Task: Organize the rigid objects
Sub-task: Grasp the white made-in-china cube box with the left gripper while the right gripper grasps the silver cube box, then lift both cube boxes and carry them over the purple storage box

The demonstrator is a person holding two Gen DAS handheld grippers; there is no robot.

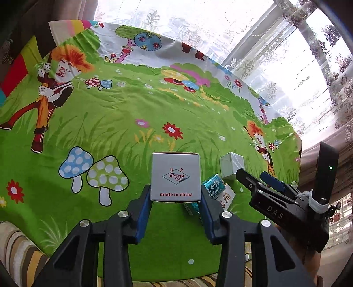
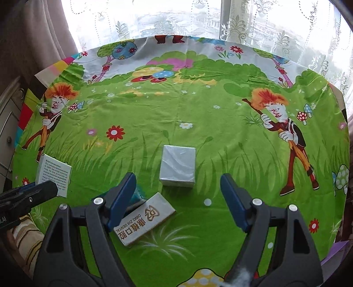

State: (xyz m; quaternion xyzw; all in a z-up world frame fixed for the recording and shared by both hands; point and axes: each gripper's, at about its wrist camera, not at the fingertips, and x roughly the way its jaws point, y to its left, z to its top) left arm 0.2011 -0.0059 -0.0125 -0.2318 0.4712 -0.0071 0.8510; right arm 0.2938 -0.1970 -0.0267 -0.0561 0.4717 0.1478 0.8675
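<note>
A white carton [image 1: 175, 176] printed "made in china" stands on the green cartoon tablecloth [image 1: 110, 123]. My left gripper [image 1: 175, 197] is shut on it, with a blue pad against each lower side. The right wrist view shows the same carton [image 2: 55, 174] at the left, with the left gripper [image 2: 49, 187] on it. A plastic-wrapped pale box [image 2: 178, 167] stands just ahead of my right gripper [image 2: 177, 180], whose jaws are open and hold nothing. From the left wrist view, the right gripper [image 1: 251, 174] hovers close to that wrapped box [image 1: 231, 165].
A white dental box [image 2: 145, 220] lies flat by the right gripper's left finger. A teal pack [image 1: 213, 184] lies beside it, mostly hidden in the right wrist view. Lace curtains [image 2: 176, 19] hang behind the round table. A striped cushion [image 1: 17, 249] sits at the near edge.
</note>
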